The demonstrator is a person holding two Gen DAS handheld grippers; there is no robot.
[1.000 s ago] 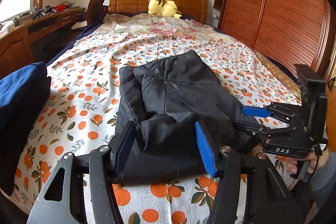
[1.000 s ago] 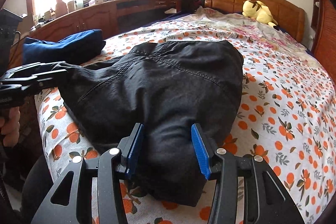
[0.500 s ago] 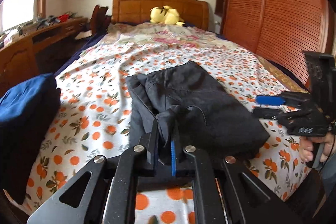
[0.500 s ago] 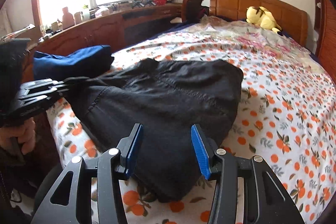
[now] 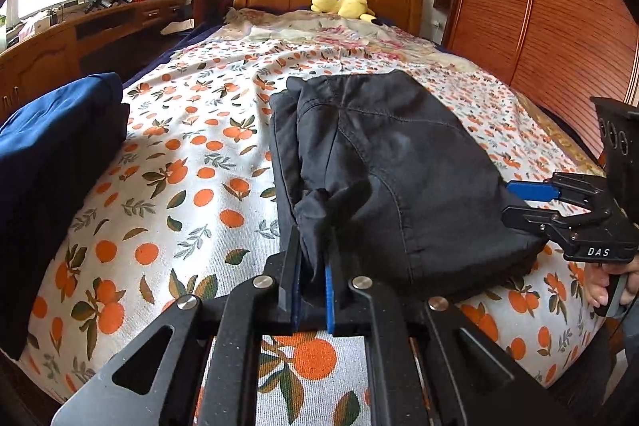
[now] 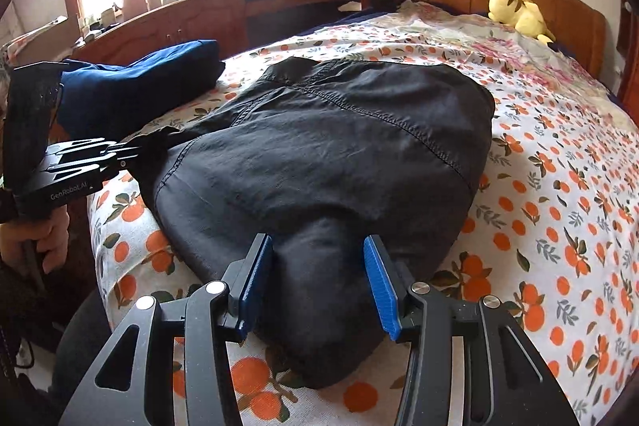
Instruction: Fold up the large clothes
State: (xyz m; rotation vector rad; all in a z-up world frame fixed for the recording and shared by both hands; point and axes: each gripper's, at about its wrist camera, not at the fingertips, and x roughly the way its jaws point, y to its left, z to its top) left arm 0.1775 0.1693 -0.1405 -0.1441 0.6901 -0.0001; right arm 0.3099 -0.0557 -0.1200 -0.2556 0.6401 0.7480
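My left gripper [image 5: 312, 268] has pinched shut on the black folded denim trousers [image 5: 399, 166] at their near-left corner. My right gripper [image 6: 317, 274], jaws half-wide, straddles the near-right hem unclamped (long axis runs away, towards the headboard).

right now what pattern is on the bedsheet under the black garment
White bedsheet printed with oranges and green leaves, clearest in the right wrist view around the black garment.

Left hand-held gripper [image 5: 313, 268] — formerly wide, now tight on black garment [image 5: 391, 162] edge.

Both wrist views look close, headboard-ward, probably sharing the dark garment [image 5: 399, 162].
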